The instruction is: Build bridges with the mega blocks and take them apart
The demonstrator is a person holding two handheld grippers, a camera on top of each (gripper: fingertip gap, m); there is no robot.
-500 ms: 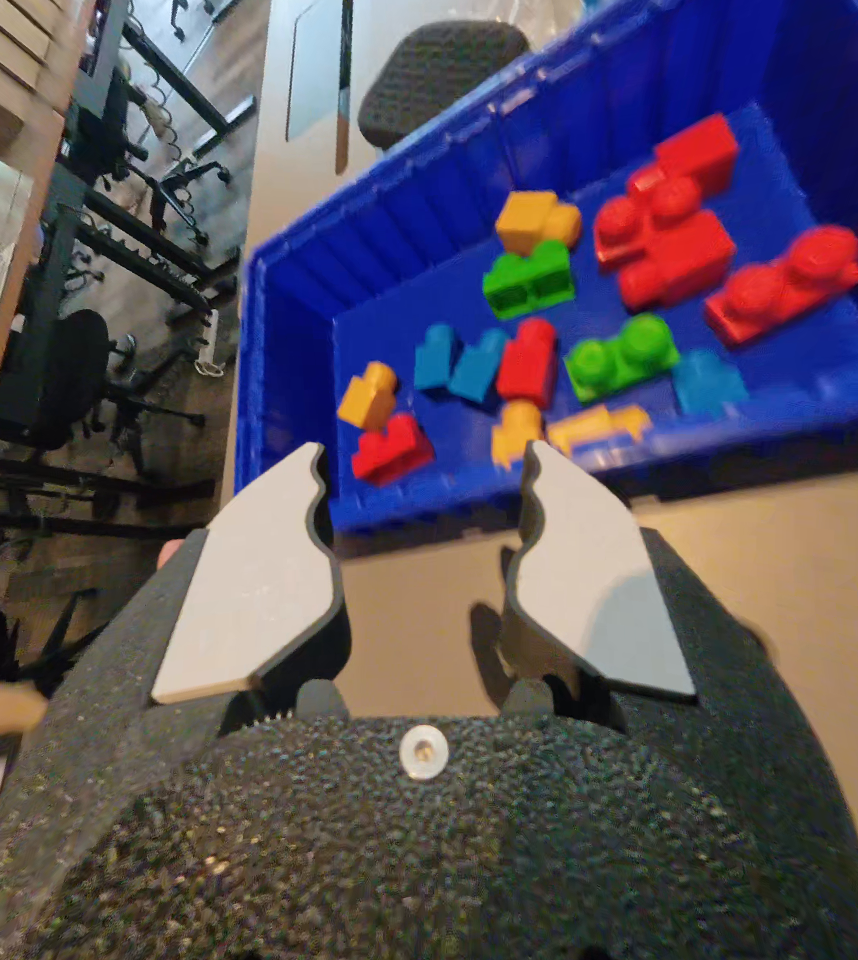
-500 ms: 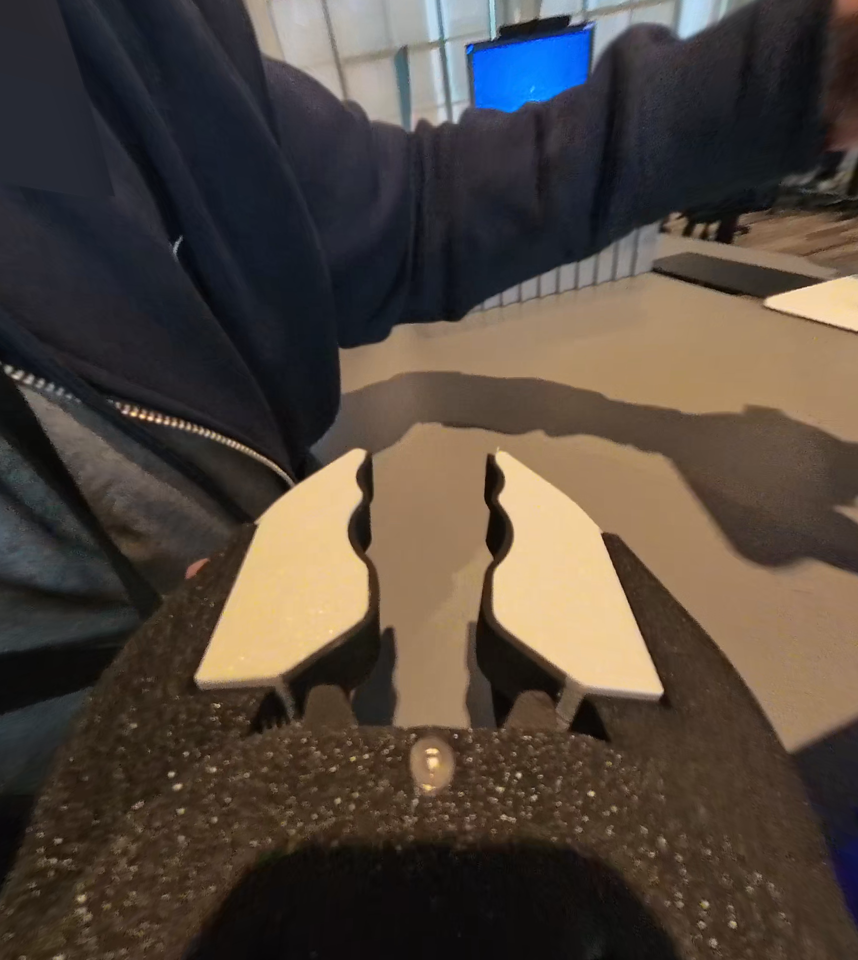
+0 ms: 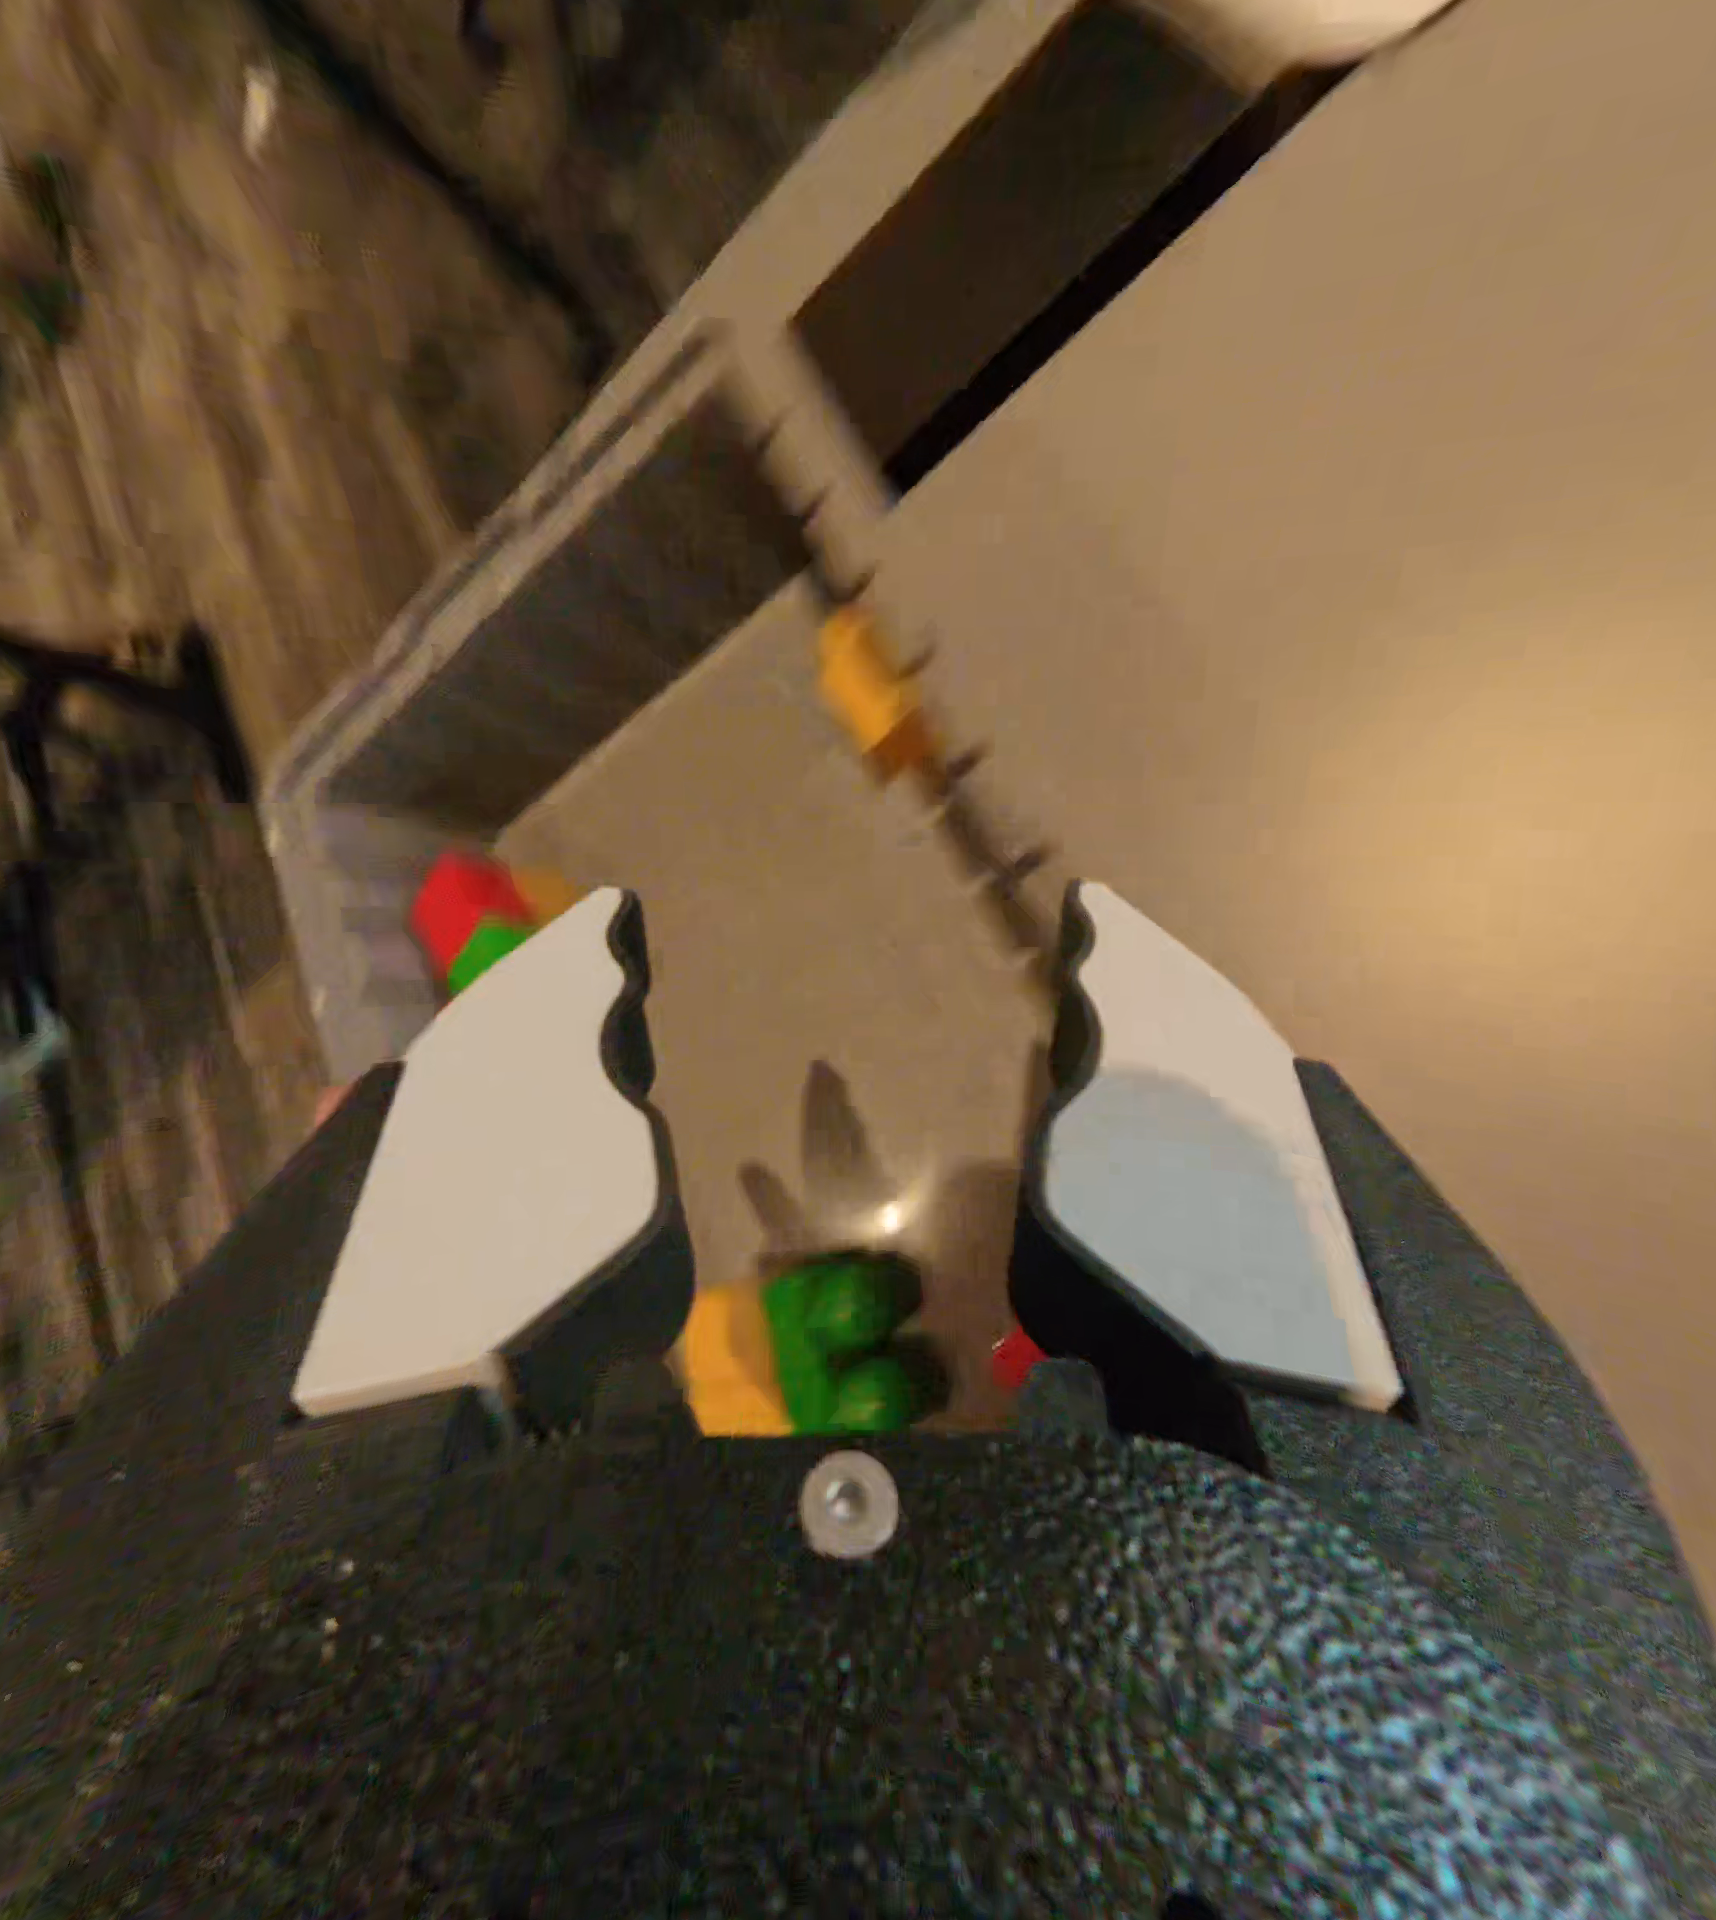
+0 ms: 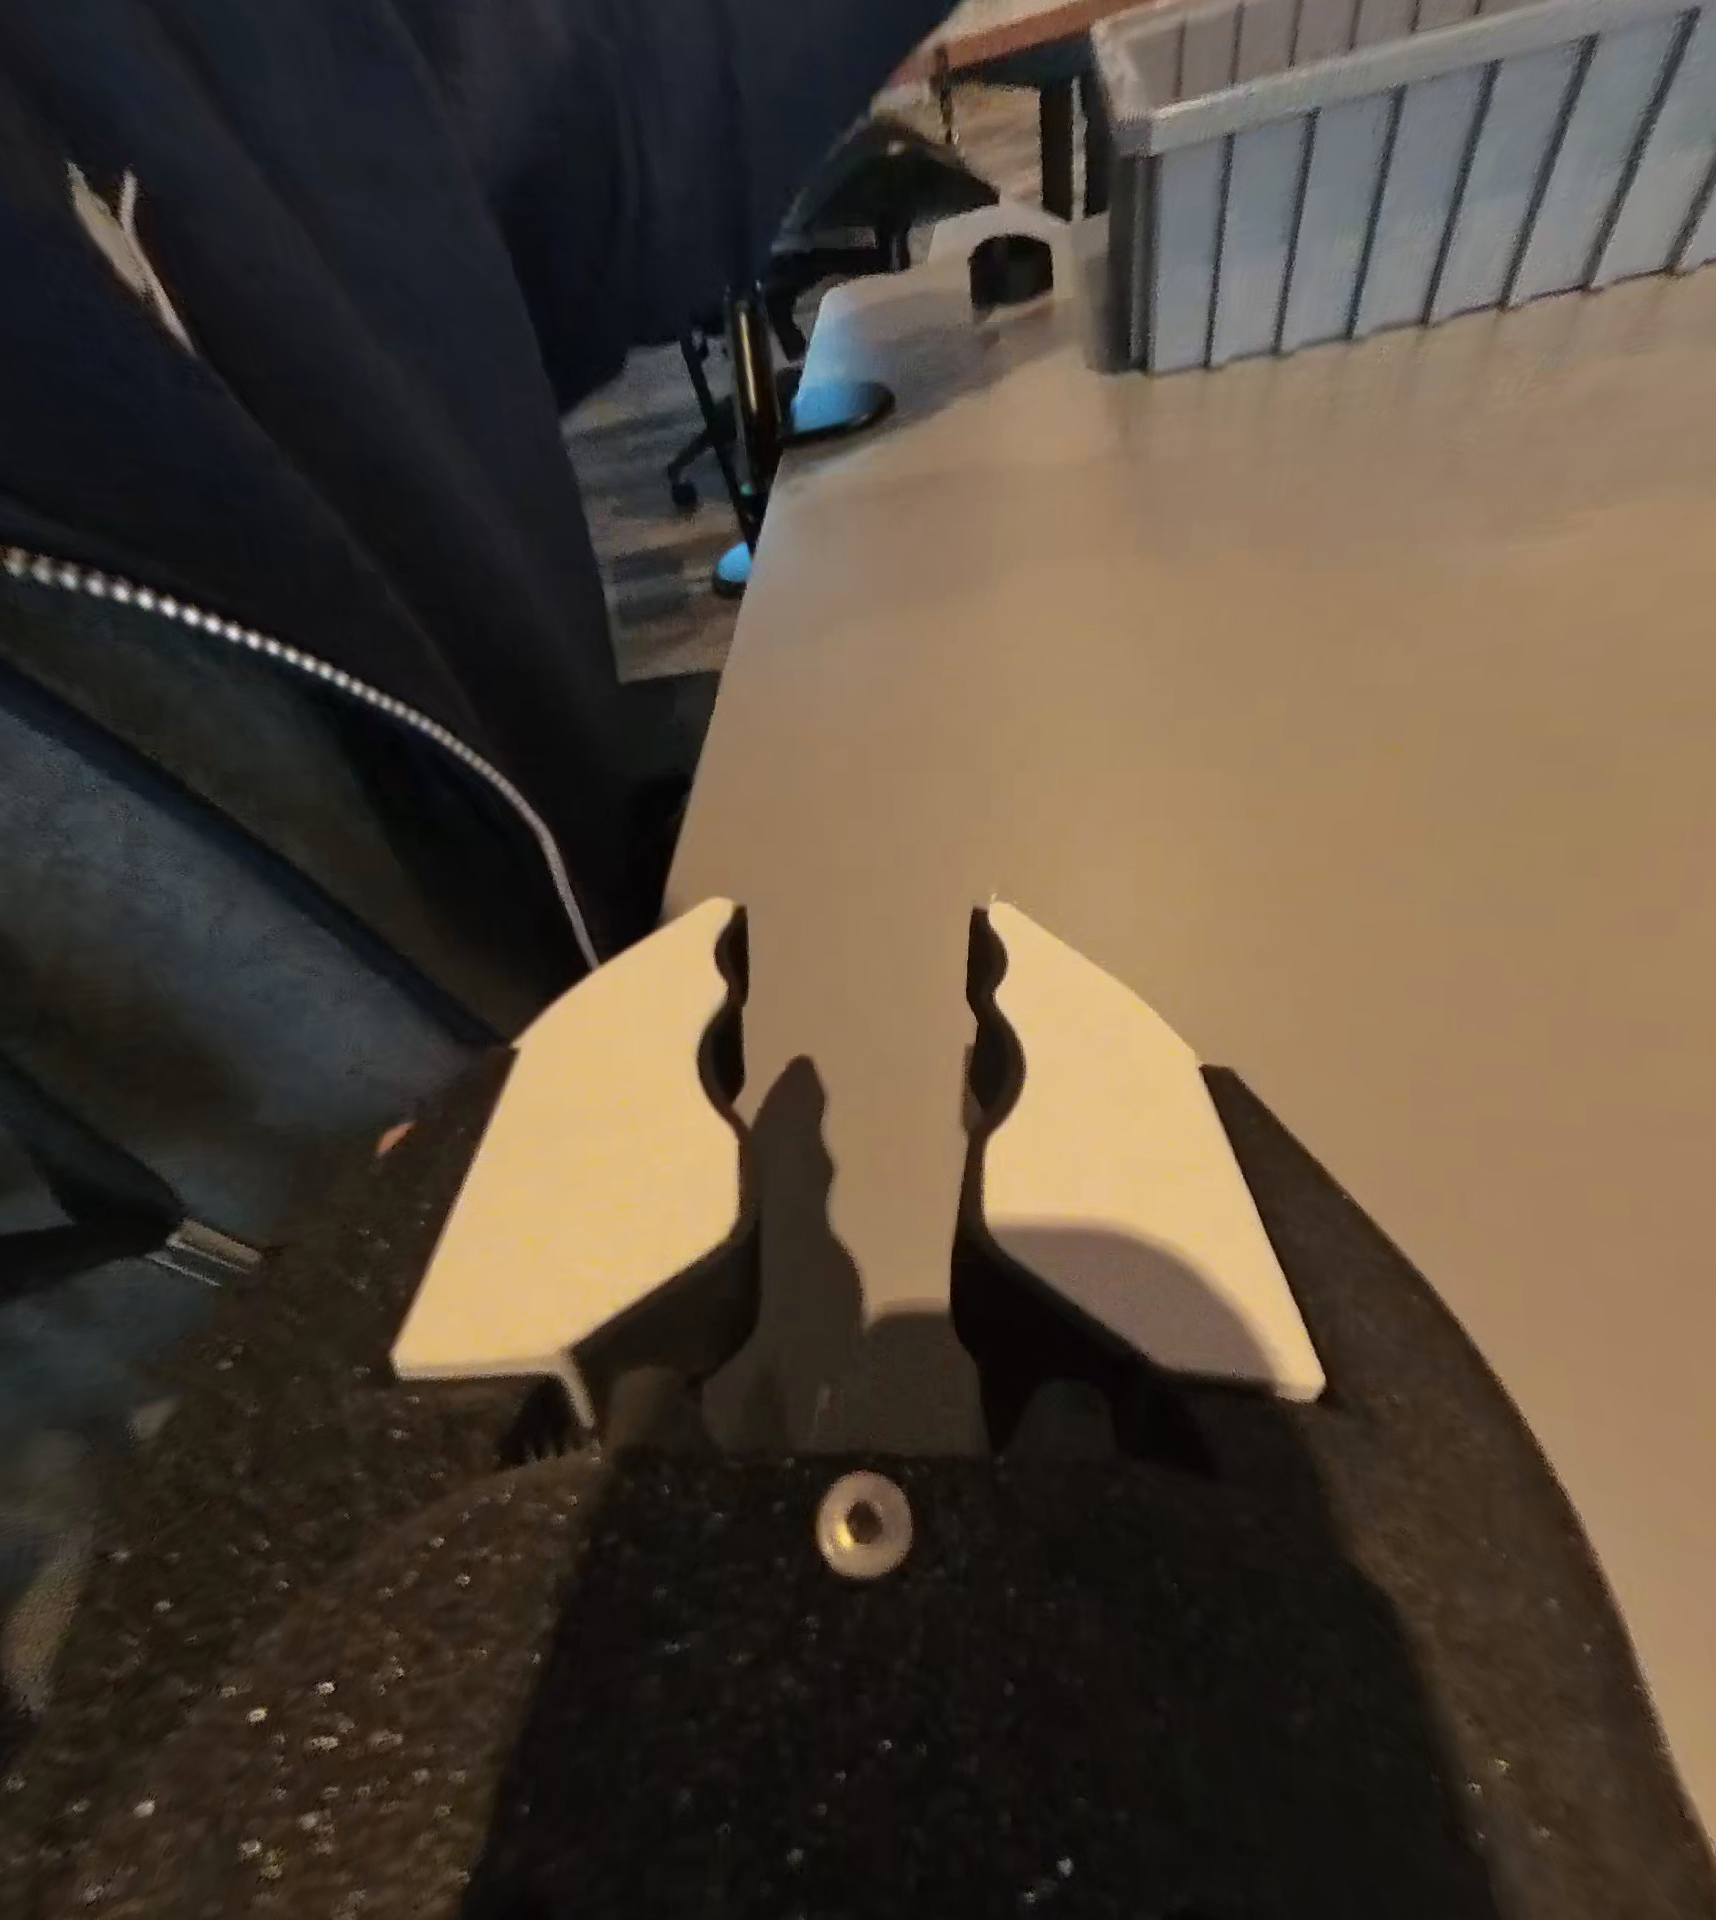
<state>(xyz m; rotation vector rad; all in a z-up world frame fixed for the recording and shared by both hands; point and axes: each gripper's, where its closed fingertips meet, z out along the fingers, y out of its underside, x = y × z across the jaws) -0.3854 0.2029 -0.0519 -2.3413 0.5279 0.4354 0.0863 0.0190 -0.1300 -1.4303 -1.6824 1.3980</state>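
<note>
Green, yellow and red mega blocks, blurred by motion. Green block (image 3: 838, 1340), two studs showing, low between the fingers of the left gripper (image 3: 849, 914); yellow block (image 3: 724, 1366) touching its left side; a sliver of red block (image 3: 1015, 1359) just right. Further pieces: red block (image 3: 459, 902) over a green one (image 3: 488, 951) behind the left finger; orange-yellow block (image 3: 864, 686) against a ribbed grey bin wall (image 3: 833, 488). Whether these lie inside the bin cannot be told. Left jaws: wide apart, holding nothing.

Right gripper (image 4: 859, 914): jaws apart, empty, over bare beige tabletop (image 4: 1353, 727). Ribbed grey bin (image 4: 1456, 208) at the far right. Dark zip jacket (image 4: 210, 520) of a person fills the left side. Office chair base (image 4: 729, 436) beyond the tabletop edge.
</note>
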